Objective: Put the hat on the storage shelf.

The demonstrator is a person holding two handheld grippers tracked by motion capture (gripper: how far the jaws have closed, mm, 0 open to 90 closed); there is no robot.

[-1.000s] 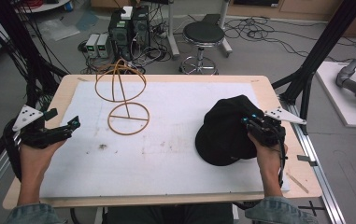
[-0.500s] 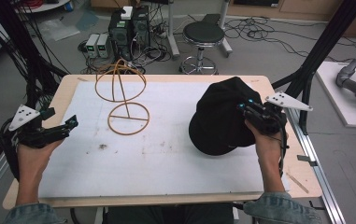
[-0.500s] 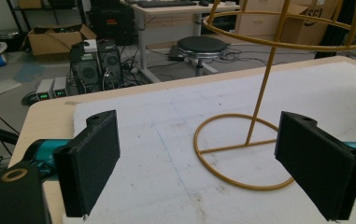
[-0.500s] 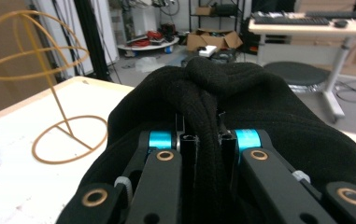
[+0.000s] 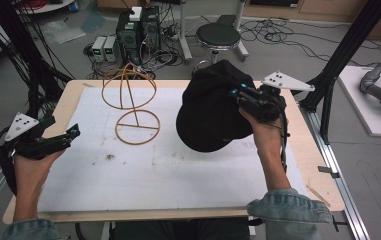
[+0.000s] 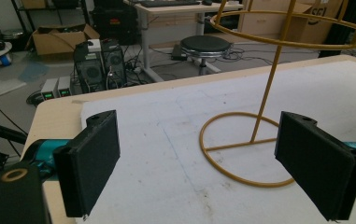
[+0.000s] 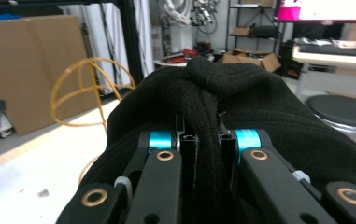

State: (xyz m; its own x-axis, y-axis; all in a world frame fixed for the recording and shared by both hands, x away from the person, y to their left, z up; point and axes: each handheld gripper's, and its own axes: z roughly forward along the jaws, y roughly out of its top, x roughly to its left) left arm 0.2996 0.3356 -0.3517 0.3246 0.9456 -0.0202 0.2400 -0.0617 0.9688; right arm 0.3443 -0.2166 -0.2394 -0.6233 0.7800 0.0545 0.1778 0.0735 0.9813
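Observation:
A black hat [image 5: 210, 112] hangs in the air over the right half of the table, clear of the white mat. My right gripper [image 5: 242, 95] is shut on its fabric; in the right gripper view a thick fold of the hat [image 7: 203, 135] is pinched between the jaws of the right gripper [image 7: 204, 140]. A yellow wire hat stand [image 5: 130, 105] with a round base and a domed top stands on the mat at the back left. My left gripper [image 5: 60, 134] rests at the table's left edge, open and empty. In the left gripper view the left gripper [image 6: 199, 158] points at the stand's base [image 6: 241, 149].
A white mat [image 5: 168, 165] covers most of the wooden table [image 5: 323, 175]. Behind the table stand a black stool [image 5: 218, 37] and computer boxes [image 5: 138, 27] among floor cables. Black frame posts [image 5: 348, 55] rise at the table's right and left.
My right gripper has lifted the hat off the mat and carried it up and toward the back of the table. The left gripper has stayed in place.

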